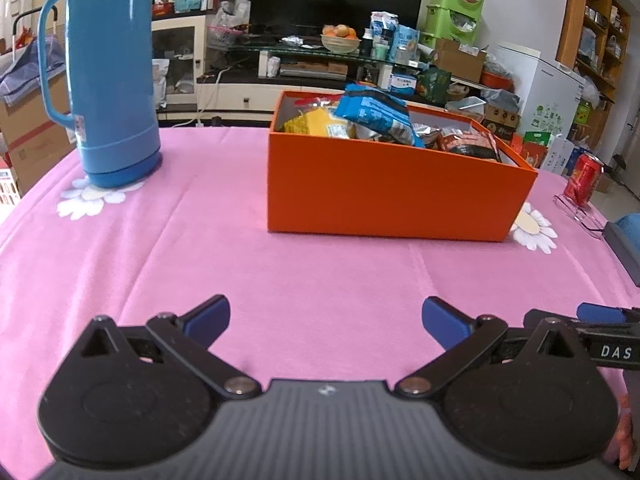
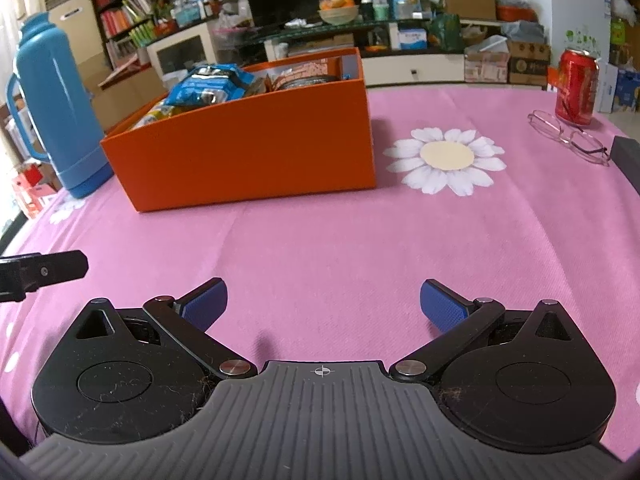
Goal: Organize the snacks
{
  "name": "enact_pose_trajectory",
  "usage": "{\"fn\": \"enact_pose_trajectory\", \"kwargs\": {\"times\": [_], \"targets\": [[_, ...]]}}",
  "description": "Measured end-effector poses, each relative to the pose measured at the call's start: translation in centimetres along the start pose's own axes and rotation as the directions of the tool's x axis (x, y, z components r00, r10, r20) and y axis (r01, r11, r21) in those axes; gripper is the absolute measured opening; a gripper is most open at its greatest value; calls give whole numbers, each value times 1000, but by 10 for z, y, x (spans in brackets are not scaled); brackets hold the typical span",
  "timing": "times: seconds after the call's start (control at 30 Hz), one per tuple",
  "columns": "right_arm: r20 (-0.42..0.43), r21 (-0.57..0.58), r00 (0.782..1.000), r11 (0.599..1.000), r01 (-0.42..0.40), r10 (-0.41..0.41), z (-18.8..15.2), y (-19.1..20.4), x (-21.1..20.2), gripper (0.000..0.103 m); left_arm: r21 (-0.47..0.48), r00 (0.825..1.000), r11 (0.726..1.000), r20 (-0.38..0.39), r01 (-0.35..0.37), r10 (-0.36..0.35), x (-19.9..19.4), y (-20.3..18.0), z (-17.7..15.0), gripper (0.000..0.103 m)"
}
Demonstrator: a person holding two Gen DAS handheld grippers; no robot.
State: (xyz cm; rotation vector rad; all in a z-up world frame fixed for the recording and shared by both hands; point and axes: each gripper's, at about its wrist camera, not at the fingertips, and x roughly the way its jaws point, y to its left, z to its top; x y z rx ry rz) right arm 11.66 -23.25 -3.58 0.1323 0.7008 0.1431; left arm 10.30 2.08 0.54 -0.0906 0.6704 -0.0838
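1. The left claw sits at the bottom of its frame, fingers spread wide and holding nothing, low over the pink cloth of the bench.
2. The right claw is the same: spread, empty, hovering over bare cloth at the bottom of its view. Its tip also shows at the right edge of the left view.
3. Ahead of both claws stands the orange box, in the centre of the left view and centre-left of the right view, well apart from either claw.
4. The snacks are in that box: a blue packet lies on top, tilted, with a yellow packet toward its left end and a dark red packet toward its right end. The heap rises above the rim.
5. Further out, a blue flask stands upright at the upper left, beside the box but not touching it. A red can and a pair of glasses sit at the upper right of the right view.
6. No loose snack shows on the cloth in either view, so the gathering looks done or nearly so. What may be left is settling the untidy heap, though the box's inside is only partly visible.
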Motion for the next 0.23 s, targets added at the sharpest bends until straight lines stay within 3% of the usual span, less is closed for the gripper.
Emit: {"fn": "enact_pose_trajectory", "kwargs": {"times": [0.1,0.23], "targets": [[-5,-8,1000,1000,0,0,0,1,1,90,-3,1000,1000,10,-24,24,0,1,0,94],[-11,-11,1000,1000,-4,4,-1,1,2,90,-34,1000,999,2,-6,6,1,7,1,93]]}}
